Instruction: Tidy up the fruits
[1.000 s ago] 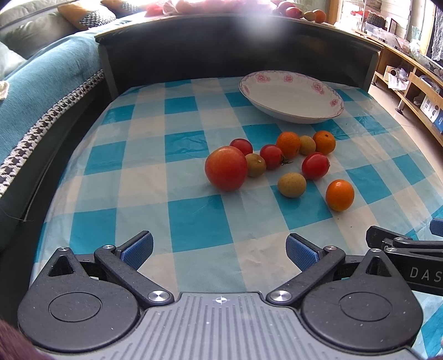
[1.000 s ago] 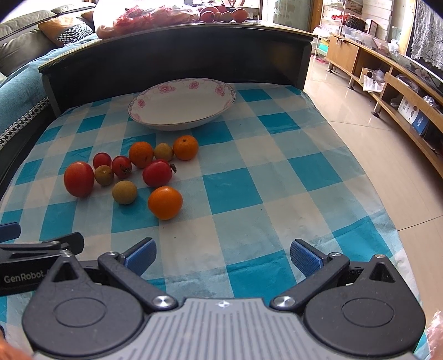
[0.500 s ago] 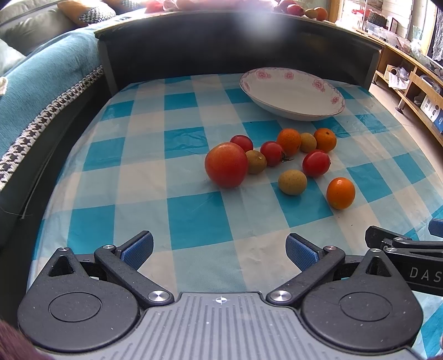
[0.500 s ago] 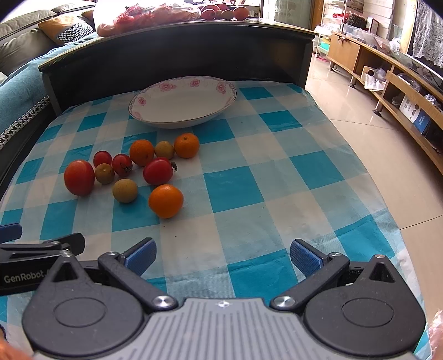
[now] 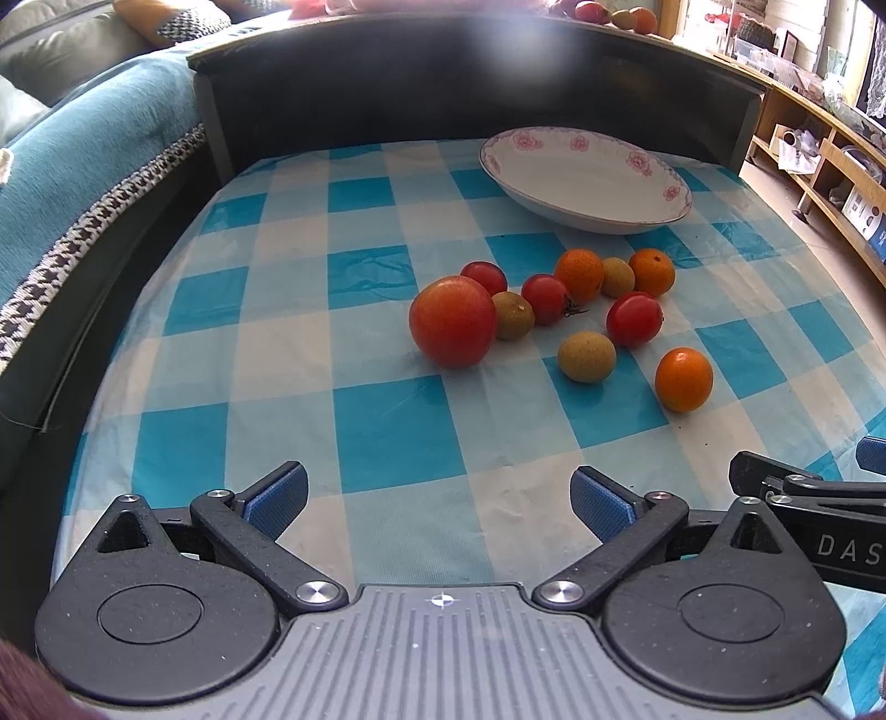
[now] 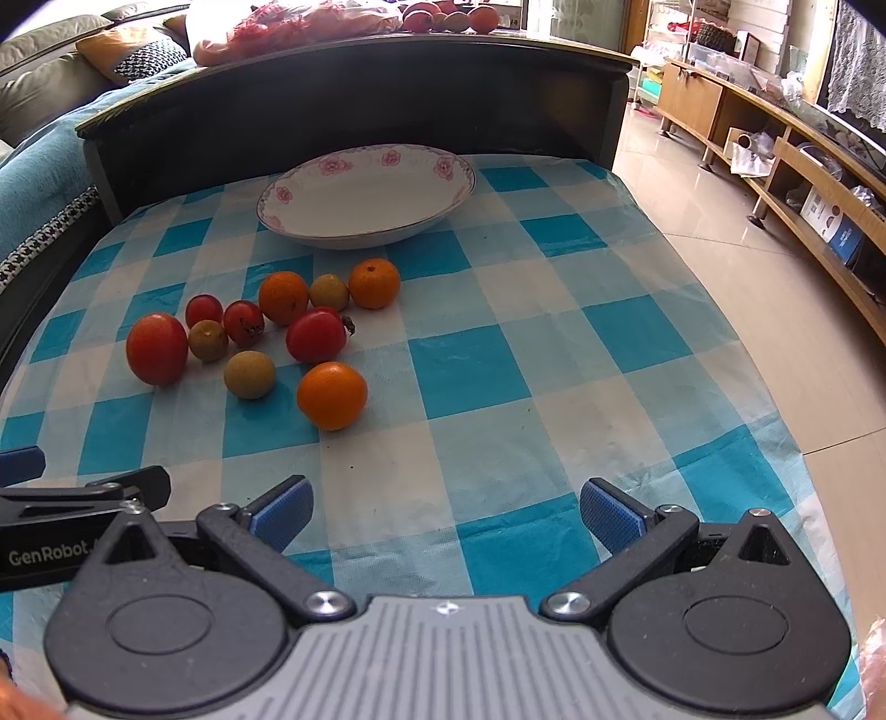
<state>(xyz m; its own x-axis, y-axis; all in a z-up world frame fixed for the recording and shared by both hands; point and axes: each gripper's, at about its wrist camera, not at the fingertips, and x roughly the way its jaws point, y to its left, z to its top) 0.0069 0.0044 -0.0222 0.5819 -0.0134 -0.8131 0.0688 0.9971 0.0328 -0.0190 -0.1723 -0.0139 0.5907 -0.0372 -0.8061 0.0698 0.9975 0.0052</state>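
Observation:
Several fruits lie loose on the blue checked tablecloth (image 5: 387,437): a big red tomato (image 5: 452,321) (image 6: 156,348), small red tomatoes (image 5: 634,319) (image 6: 316,335), oranges (image 5: 683,379) (image 6: 331,395) and brown-green round fruits (image 5: 586,356) (image 6: 249,374). An empty white bowl with pink flowers (image 5: 587,177) (image 6: 365,194) stands behind them. My left gripper (image 5: 437,498) is open and empty, short of the fruits. My right gripper (image 6: 446,507) is open and empty, to the right of and short of the fruits.
A dark raised board (image 6: 354,105) bounds the table's far side, with more fruit on its top (image 6: 443,16). A sofa with a blue cover (image 5: 83,166) lies to the left. Tiled floor and a wooden shelf unit (image 6: 775,160) lie to the right.
Both grippers have moved slightly forward towards the fruits. Both stay open. No fruit has moved.

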